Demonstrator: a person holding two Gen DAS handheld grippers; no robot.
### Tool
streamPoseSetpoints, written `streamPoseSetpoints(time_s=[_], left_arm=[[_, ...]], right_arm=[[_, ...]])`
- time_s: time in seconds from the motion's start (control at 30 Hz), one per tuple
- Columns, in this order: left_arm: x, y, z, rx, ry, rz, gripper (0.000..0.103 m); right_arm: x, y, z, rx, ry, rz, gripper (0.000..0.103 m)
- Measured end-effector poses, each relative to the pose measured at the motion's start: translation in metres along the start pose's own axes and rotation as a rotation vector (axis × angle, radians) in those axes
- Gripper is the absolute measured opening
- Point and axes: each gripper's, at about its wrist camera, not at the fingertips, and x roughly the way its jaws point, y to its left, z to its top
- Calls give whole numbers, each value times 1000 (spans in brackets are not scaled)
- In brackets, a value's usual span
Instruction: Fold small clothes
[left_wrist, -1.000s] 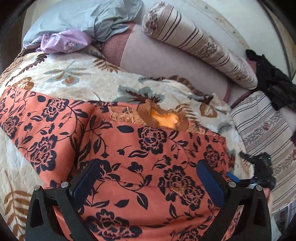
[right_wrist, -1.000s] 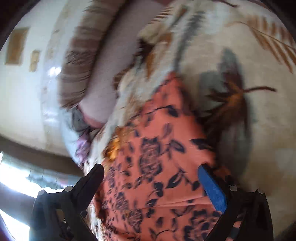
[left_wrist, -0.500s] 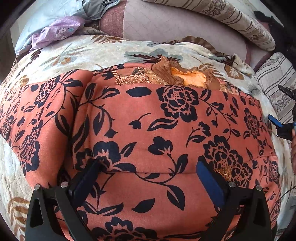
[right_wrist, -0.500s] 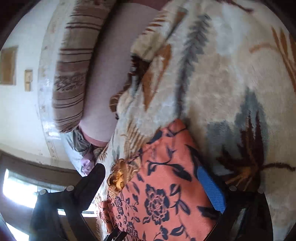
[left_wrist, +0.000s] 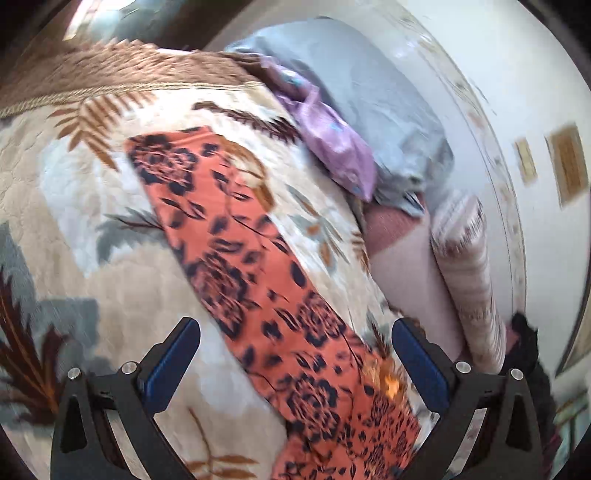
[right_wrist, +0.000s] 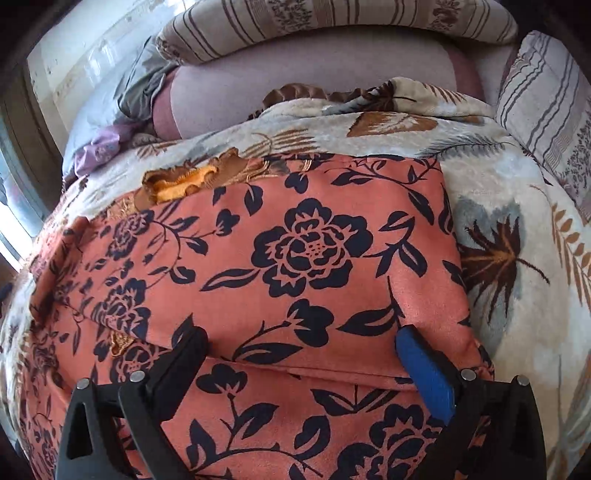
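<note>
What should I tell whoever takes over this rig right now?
Left gripper: jaws open, holding nothing, above the blanket by the garment's outstretched sleeve.
Right gripper: jaws open, empty, over the body of the orange floral garment.
The garment lies on the blanket, collar toward the striped pillows.
Done: one side looks folded in, edge straight.
Left: fold in the outstretched sleeve, then fold the body.

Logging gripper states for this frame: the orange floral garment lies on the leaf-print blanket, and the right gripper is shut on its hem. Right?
Not quite. The right wrist view shows the right gripper open, fingers spread over the orange floral garment, pinching nothing. The garment does lie on the leaf-print blanket.
</note>
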Motion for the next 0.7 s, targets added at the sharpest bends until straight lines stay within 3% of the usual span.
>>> streamPoseSetpoints(time_s=[0.1,0.33,0.4,0.43,0.6,0.67,0.7], left_arm=[[16,31,35,-105,-9,9,102],[52,45,58,-87,0,57,102],[53,43,63,-78,1,30,90],[56,43,65,-87,12,27,77],[67,58,71,-162,26,67,58],[66,61,73,-172,36,142,6],[66,62,73,-173,46,181,5]], right_arm=[[1,-4,0,18,-9,19,102],[3,7,-1,-8,-9,-27,102],[2,5,-1,-2,-13,-20,102],[2,5,-1,0,-14,-18,102],[3,4,-2,5,-18,-17,102],[3,4,-2,9,-20,-14,102],[2,4,-3,12,-21,-12,102]])
